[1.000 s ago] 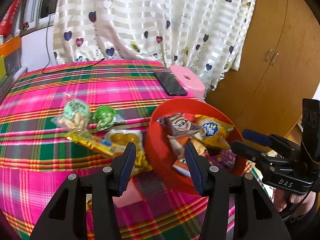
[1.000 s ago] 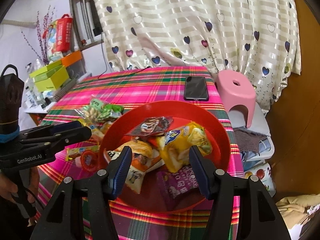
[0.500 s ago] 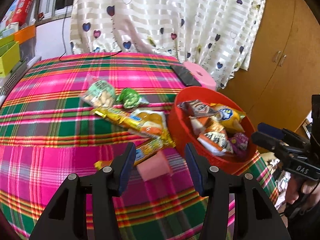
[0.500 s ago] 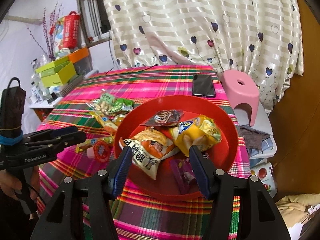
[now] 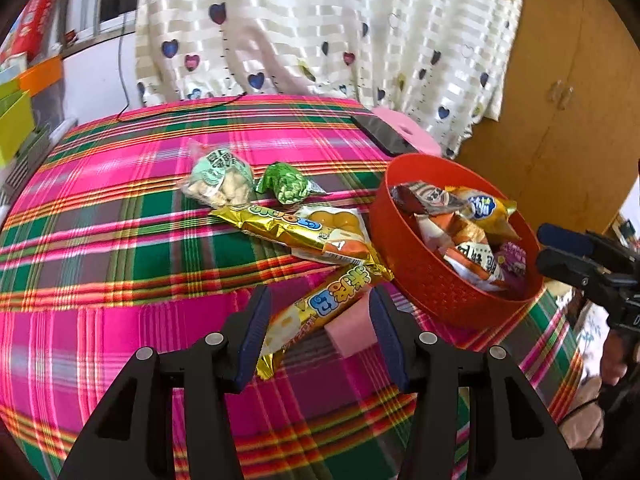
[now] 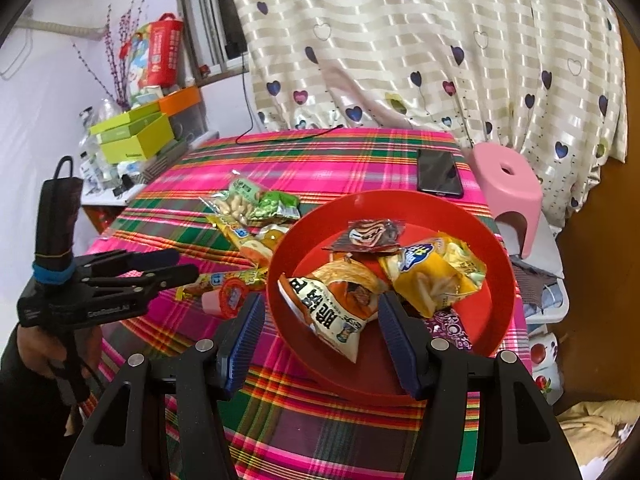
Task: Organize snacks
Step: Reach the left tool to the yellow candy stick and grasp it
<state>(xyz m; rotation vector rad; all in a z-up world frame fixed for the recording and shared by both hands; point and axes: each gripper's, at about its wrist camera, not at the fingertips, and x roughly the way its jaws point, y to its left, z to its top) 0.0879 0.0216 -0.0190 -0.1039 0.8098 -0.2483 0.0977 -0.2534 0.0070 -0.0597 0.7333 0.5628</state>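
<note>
snacks (image 5: pixel 304 236) beside bowl (image 5: pixel 424 280) | left tongs (image 5: pixel 318 328) spread, tilted down | right tongs (image 6: pixel 320 332) spread, empty

Basket (image 5: pixel 420 276) sits on the table (image 5: pixel 120 248) to my right, snack packs piled inside. Left of it, loose on the cloth: peanut pack (image 5: pixel 218 178) and pea pack (image 5: pixel 288 182) at the back, long bar (image 5: pixel 280 226) in front of them, second bar (image 5: pixel 320 308) nearest me. Phone (image 6: pixel 438 172) lies behind the basket, stool (image 6: pixel 510 188) past the table's right edge.
</note>
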